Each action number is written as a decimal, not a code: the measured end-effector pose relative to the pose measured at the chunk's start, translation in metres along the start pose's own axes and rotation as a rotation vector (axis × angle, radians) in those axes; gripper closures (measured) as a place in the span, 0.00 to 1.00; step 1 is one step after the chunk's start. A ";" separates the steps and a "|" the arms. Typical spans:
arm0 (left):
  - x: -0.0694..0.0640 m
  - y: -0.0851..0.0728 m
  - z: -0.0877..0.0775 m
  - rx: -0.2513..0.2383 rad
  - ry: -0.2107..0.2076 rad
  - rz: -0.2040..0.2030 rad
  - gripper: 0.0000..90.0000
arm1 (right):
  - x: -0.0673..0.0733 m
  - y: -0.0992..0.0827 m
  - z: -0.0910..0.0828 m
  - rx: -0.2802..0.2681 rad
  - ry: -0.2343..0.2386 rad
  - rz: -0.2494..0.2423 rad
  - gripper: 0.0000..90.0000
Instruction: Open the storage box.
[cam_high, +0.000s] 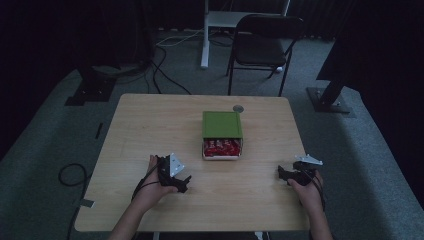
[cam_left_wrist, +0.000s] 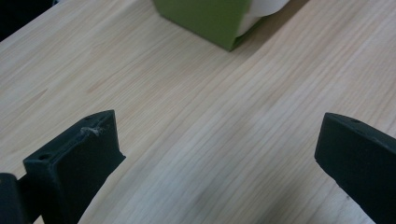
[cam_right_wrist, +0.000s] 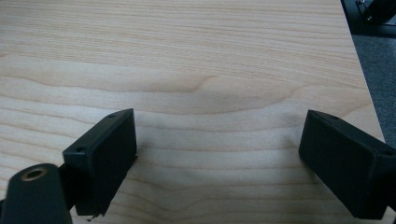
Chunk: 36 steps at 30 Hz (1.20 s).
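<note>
A green box (cam_high: 222, 124) sits in the middle of the wooden table (cam_high: 150, 130), its white inner tray (cam_high: 222, 149) slid out toward me and showing red packets. My left gripper (cam_high: 184, 183) rests low on the table at the front left, pointing toward the box, open with nothing between its jaws. In the left gripper view (cam_left_wrist: 217, 149) a green corner of the box (cam_left_wrist: 205, 18) lies beyond the wide-apart jaws. My right gripper (cam_high: 281, 173) sits at the front right, open and empty. The right gripper view (cam_right_wrist: 219, 154) has bare wood between the jaws.
A small round grey disc (cam_high: 238, 108) lies on the table just behind the box. A dark folding chair (cam_high: 265, 42) and a white stand (cam_high: 206, 35) are on the carpet beyond the table. Cables (cam_high: 70, 175) trail on the floor at the left.
</note>
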<state>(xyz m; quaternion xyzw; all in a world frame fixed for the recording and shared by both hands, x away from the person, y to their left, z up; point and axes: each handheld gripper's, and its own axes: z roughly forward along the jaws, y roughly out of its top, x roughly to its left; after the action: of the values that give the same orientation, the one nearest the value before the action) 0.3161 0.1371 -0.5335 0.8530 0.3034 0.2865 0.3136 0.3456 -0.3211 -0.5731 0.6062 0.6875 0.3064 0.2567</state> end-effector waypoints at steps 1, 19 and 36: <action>-0.002 0.002 0.001 0.001 -0.003 0.013 0.01 | 0.000 0.000 0.000 0.000 0.000 0.000 0.12; -0.031 0.029 0.018 -0.050 -0.018 0.125 0.01 | 0.000 0.000 0.000 0.000 0.000 -0.001 0.12; -0.057 0.059 0.027 -0.114 -0.013 0.314 0.07 | 0.000 0.000 0.000 0.001 0.000 0.001 0.12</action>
<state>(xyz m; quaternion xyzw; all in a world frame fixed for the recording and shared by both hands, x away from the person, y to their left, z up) 0.3174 0.0513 -0.5259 0.8726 0.1472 0.3432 0.3150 0.3456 -0.3211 -0.5731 0.6067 0.6873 0.3063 0.2563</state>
